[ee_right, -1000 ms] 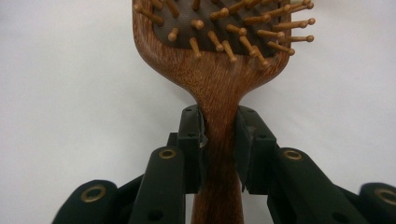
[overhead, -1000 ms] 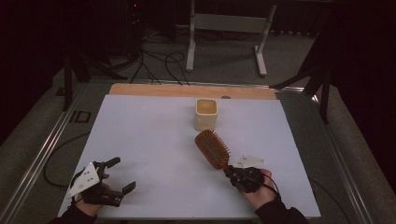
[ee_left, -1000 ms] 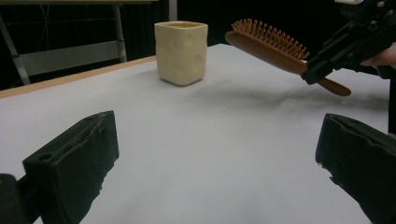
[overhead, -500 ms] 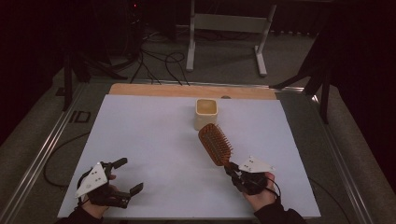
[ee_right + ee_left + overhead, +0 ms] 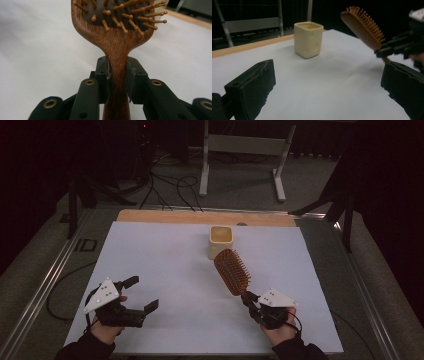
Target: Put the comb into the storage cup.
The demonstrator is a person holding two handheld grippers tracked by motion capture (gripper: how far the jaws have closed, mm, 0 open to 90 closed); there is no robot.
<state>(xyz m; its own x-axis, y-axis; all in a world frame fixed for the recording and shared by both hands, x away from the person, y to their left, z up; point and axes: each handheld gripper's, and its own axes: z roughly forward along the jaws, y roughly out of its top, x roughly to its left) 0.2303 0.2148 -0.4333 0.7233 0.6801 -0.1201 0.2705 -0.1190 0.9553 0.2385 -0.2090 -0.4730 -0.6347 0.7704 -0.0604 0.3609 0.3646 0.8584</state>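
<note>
So from the high view, my right hand-held gripper has the wooden paddle hairbrush clamped by the handle, head lifted off the white surface and pointing up and away toward the cream square cup. The brush's long axis runs diagonally from the gripper straight at the cup, with the head's far tip just short of the cup's near side, so I'd guess the coming move is tipping it handle-down or head-first into that cup. The right hand is clearly the nearer one; the left hand-held gripper sits well apart at the near left, jaws spread wide with nothing in them, forearm coming in low from the bottom edge. In the left gripper view, both black jaws stand far apart at the bottom corners, with the cup standing upright ahead and the hairbrush raised at the right, bristles facing right and away from the cup, held clear of the surface. In the right gripper view, the two pads pinch the handle just below where the brush widens into the head, bristles facing the camera, handle running straight down between the jaws, so the grip looks centred and firm to me.
</note>
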